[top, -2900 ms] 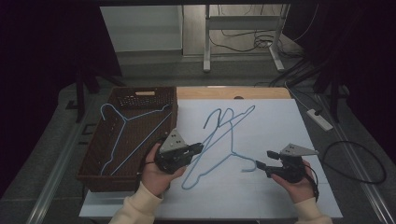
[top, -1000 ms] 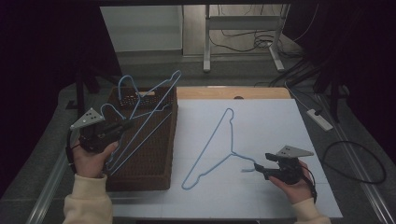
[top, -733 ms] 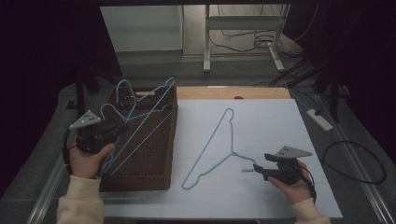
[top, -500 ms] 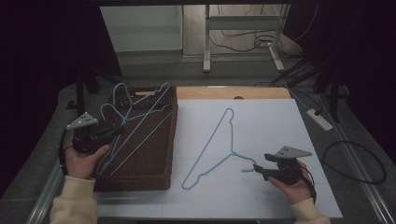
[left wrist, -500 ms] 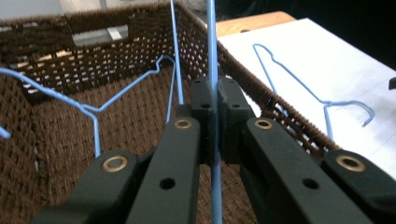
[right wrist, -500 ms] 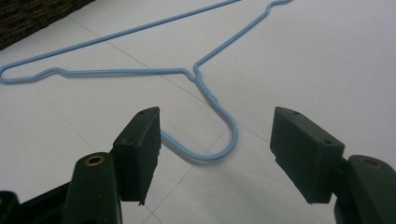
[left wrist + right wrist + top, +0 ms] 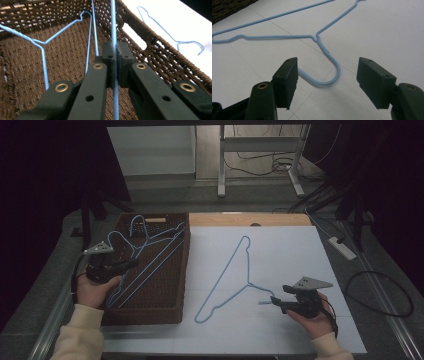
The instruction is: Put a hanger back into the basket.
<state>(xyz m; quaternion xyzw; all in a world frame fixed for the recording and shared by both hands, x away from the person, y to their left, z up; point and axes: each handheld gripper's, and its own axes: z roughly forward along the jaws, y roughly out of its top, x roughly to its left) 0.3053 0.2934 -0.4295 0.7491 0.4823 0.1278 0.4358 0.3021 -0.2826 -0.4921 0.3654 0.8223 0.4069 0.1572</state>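
Nearest, at the near right of the white sheet (image 7: 280,255), the right gripper (image 7: 276,302) rested with its jaws wide apart, holding nothing; the hook of a pale blue wire hanger (image 7: 235,275) lay flat on the sheet just ahead of them, untouched. Left of the sheet, the left gripper (image 7: 131,264) had its jaws clamped together on the straight wire of a second pale blue wire hanger (image 7: 113,27), held over the dark brown woven wicker basket (image 7: 150,307). Inside that basket, farther back, another pale blue wire hanger (image 7: 47,42) lay on the woven floor.
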